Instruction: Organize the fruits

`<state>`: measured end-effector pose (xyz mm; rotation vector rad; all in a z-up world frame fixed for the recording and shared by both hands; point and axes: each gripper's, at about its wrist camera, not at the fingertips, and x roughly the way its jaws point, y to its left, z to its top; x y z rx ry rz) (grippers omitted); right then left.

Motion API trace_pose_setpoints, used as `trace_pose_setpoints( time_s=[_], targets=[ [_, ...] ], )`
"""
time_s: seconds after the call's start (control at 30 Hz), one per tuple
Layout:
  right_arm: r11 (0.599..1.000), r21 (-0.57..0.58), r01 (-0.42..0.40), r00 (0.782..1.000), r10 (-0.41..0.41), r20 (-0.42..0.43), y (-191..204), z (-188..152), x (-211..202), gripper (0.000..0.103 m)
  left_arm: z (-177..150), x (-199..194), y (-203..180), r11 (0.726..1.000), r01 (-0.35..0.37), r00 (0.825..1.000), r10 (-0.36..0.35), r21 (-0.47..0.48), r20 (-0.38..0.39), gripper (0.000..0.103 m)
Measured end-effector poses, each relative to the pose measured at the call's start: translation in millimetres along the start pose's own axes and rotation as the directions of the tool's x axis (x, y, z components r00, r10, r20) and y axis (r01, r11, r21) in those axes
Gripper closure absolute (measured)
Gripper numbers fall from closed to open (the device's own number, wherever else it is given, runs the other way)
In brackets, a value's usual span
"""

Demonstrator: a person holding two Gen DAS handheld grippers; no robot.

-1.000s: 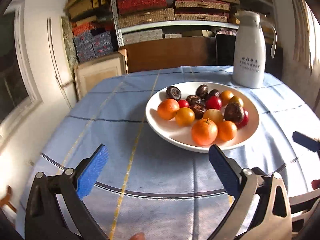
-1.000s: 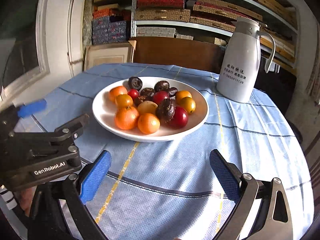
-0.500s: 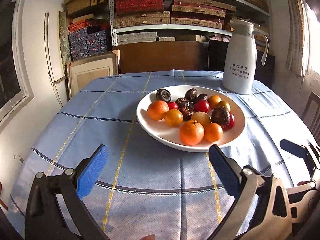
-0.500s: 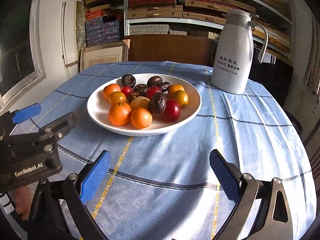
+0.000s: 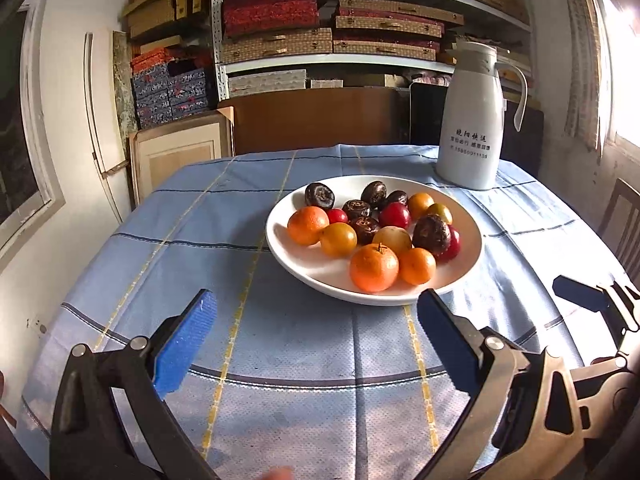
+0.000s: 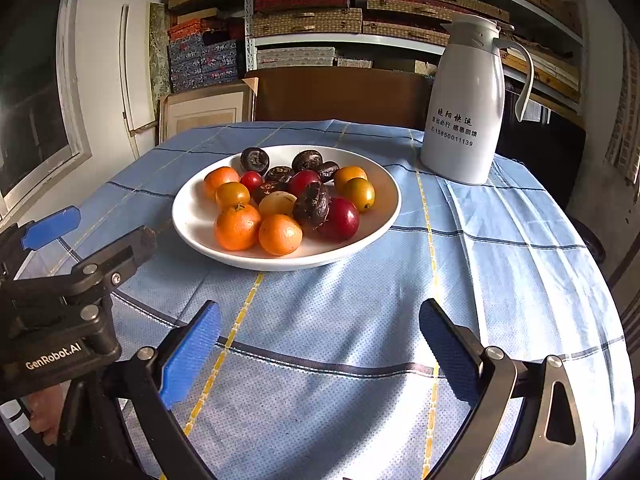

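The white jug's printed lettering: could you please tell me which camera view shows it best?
The right wrist view: the white jug stands nearer and larger, its lettering sharp and its digits legible. In the left wrist view the jug is smaller, farther back, and the print is blurred.

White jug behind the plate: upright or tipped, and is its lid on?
Upright, lid on. The white jug stands on its base on the blue tablecloth, cap seated on top. How full it is cannot be told.

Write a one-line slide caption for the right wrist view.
Open right gripper hovers over the blue tablecloth, facing a white plate of mixed fruit beside a white jug.
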<state>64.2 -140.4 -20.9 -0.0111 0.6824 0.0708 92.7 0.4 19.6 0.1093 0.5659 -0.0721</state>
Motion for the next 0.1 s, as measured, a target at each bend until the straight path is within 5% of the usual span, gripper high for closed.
trace_pose_setpoints(
  time_s=[0.1],
  targets=[
    [1.000,-0.001,0.001,1.000,-0.001,0.001,0.0,0.0,-0.2,0.004,-0.3,0.7,0.6,1.000,-0.002,1.000,0.002,0.000,-0.003,0.005]
  ],
)
